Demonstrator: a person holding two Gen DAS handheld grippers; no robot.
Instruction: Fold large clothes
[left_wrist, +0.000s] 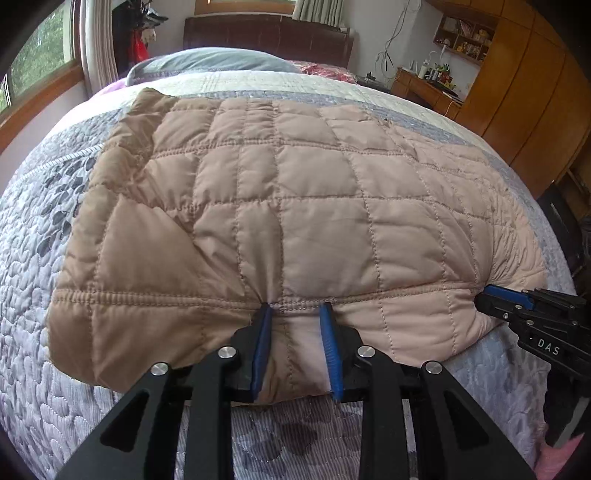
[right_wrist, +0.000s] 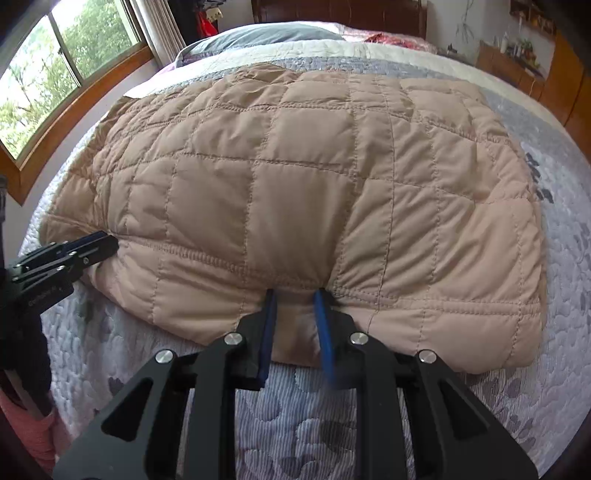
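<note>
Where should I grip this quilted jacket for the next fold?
Grip the thick stitched hem on the near edge of the jacket, coming in low from the foot of the bed. Both the left gripper and right gripper already pinch it there, spaced apart.

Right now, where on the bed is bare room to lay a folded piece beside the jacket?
Bare bedspread right of the quilted jacket, and the strip between it and the pillow. Near hem is crowded: left gripper, right gripper.

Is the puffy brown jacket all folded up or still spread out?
Partly folded: the quilted tan jacket lies in a broad flat bundle on the bed, no sleeves showing. Whether more folds remain, cannot tell.
</note>
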